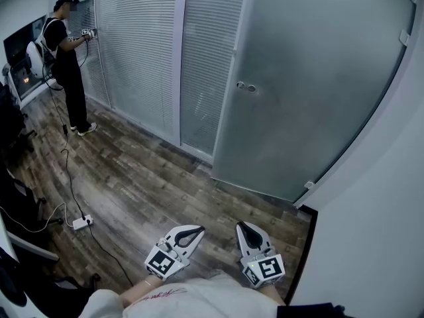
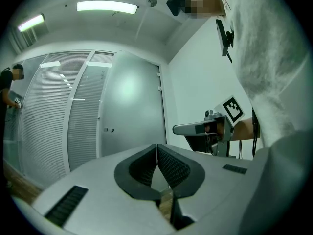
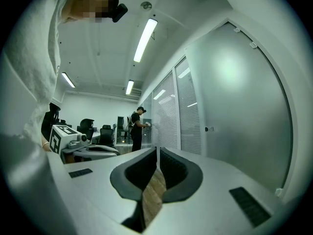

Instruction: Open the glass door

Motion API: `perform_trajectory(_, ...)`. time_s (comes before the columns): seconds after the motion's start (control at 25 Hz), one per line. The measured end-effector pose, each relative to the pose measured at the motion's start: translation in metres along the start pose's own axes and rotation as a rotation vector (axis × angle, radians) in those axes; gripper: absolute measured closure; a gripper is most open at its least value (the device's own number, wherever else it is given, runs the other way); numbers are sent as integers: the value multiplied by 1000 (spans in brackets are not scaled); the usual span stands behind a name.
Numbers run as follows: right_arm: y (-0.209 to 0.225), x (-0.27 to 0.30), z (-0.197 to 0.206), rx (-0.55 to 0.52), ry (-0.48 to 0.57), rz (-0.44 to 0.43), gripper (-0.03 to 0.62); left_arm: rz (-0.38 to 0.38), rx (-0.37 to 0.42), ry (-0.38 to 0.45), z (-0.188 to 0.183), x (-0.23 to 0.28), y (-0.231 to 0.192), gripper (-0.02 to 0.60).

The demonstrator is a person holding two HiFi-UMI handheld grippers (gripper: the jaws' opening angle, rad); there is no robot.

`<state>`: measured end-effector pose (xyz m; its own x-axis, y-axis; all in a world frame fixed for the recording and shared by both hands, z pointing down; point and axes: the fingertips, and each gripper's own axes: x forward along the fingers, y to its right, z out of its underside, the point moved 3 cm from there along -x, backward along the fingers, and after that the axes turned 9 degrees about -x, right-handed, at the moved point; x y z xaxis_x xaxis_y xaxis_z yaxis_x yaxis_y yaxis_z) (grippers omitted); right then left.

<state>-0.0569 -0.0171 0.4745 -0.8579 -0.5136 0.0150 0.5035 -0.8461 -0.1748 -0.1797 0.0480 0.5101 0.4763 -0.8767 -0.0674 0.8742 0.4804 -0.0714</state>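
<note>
I hold two claws low and level at the near edge of the scene, side by side over a dark wood floor [image 1: 152, 184]. My left claw [image 1: 199, 230] has its jaws pressed together at the tips with nothing between them. My right claw [image 1: 241, 225] is closed the same way and also empty. The glass door [image 1: 311, 78] stands far ahead and slightly to the right, well apart from both claws. It is a tall frosted pane, upright, with its long axis running floor to ceiling and its broad face turned toward me. Two small round knobs [image 1: 245, 86] sit at its left edge around mid-height, and hinges [image 1: 404, 37] show along its right edge. It looks flush in its frame, though the wide-angle bend makes that hard to be sure of. A white wall [image 1: 371, 230] runs along the right. Left of the door stretch slatted panels [image 1: 142, 45]. At the far left a person [image 1: 66, 58] in dark clothes stands at those panels. A white power strip [image 1: 82, 222] lies on the floor to the near left, with its cable trailing.
</note>
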Motion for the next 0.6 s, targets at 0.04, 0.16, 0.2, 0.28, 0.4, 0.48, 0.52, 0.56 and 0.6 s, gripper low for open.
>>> perform_trajectory(0.04,1,1,0,-1,4,-4,562,1,-9,-5,0,1,1,563)
perform_trajectory(0.16,7,2,2,0,9,1,562,-2,-54,-32,-1,7,1,563)
perform_trajectory(0.2,10,4,3,10,11,5,562,-1,-52,-31,0,10,-1,563)
perform_trajectory(0.28,17,8,4,29,17,8,562,0,-46,-22,1,17,-8,563)
perform_trajectory(0.4,29,21,7,24,13,6,562,-6,-48,-32,-2,29,-21,563)
perform_trajectory(0.48,40,35,10,25,10,11,562,-10,-32,-28,-2,38,-35,563)
perform_trajectory(0.52,45,42,12,29,12,16,562,-15,-30,-25,-2,42,-42,563)
perform_trajectory(0.56,50,49,13,32,16,22,562,-21,-31,-17,-1,47,-50,563)
perform_trajectory(0.6,57,56,14,34,21,31,562,-25,-32,-5,0,52,-57,563)
